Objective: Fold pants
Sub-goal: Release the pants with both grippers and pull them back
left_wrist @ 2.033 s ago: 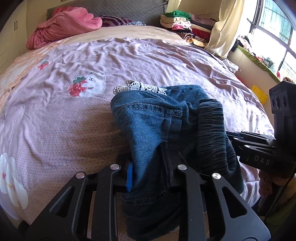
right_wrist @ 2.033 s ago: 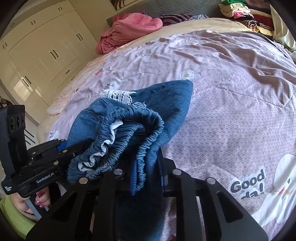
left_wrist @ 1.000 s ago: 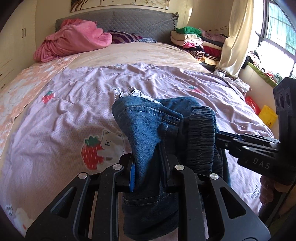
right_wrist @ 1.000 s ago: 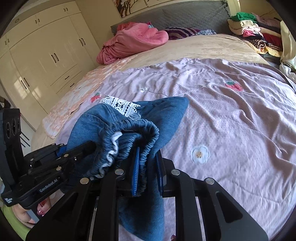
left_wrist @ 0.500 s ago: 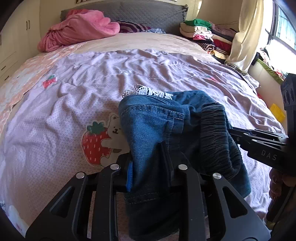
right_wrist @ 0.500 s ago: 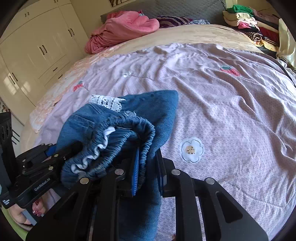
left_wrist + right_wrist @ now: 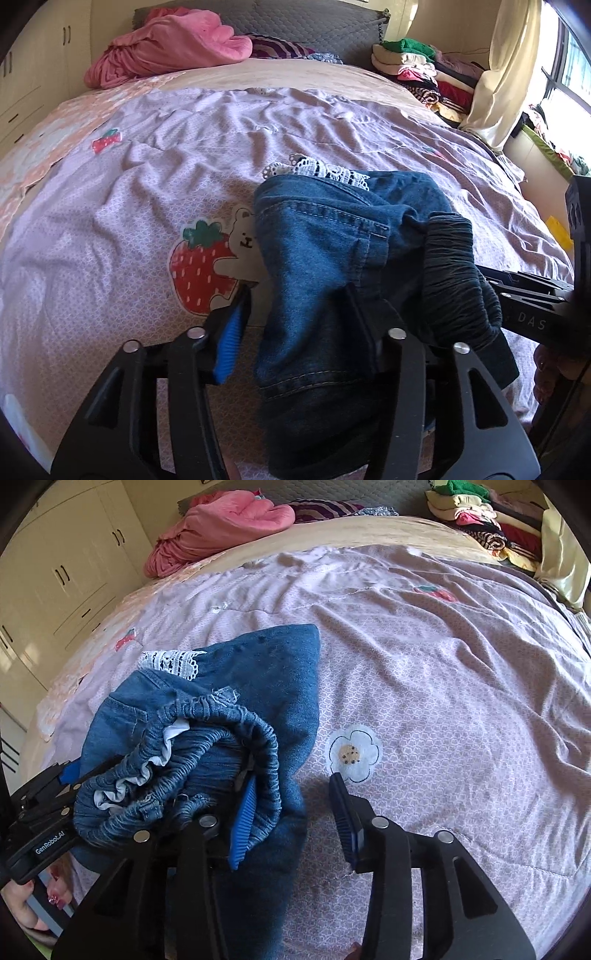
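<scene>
The blue denim pants (image 7: 325, 258) with white lace trim and an elastic waistband lie bunched at the near edge of the bed. My left gripper (image 7: 295, 321) is open; the denim hangs between its spread fingers and drapes over the right finger. In the right wrist view the pants (image 7: 229, 716) sit left of centre. My right gripper (image 7: 291, 805) is open; the waistband rests against its left finger's blue pad (image 7: 242, 827), and the right finger (image 7: 345, 819) stands apart over the bedspread.
A lilac bedspread (image 7: 184, 155) with strawberry and flower prints covers the bed. A pink blanket (image 7: 166, 51) lies at the headboard, and stacked folded clothes (image 7: 417, 62) lie at the far right. Wardrobes (image 7: 66, 572) stand on the left. A window and curtain (image 7: 509, 74) are on the right.
Both grippers have opened and let go of the pants. The pants have sunk lower onto the bedspread.
</scene>
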A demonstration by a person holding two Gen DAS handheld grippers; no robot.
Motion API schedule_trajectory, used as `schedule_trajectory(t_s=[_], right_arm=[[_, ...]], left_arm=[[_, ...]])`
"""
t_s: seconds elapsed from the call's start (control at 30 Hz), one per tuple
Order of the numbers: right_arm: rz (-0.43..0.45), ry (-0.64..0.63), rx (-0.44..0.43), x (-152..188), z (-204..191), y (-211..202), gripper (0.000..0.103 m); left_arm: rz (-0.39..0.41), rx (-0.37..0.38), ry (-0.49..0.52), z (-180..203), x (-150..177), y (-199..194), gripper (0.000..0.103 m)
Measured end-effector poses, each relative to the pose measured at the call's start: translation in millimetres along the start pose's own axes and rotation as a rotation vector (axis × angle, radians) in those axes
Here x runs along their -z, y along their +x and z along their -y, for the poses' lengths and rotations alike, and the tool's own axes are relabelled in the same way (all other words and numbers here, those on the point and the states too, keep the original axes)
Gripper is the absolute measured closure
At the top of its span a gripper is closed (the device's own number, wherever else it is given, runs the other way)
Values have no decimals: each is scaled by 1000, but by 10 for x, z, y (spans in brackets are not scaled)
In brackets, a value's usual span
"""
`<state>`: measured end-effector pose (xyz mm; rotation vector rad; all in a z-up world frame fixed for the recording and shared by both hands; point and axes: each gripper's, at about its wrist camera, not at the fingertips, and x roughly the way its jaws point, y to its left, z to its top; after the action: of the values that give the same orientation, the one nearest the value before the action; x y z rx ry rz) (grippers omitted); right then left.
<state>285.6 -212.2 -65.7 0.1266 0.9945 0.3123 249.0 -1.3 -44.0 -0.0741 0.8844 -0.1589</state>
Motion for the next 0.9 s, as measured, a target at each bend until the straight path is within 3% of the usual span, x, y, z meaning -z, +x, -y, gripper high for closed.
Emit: schedule_trajectory(t_s=[0.1,0.37,0.87,0.9], right_arm=[[1,1,10,7,-6,-42,55],[6,24,18,70,12,-163,45],[82,15,6,248,-82,-654,40],[88,15,5,252,-89,-686,33]], left_arm=[[4,-4,-9,-23,18,-39,48],[9,0,-13,-47,57,-172,37],[54,-3,-10,10,146,-630,16],[58,-4,-9,18,154,-663,14]])
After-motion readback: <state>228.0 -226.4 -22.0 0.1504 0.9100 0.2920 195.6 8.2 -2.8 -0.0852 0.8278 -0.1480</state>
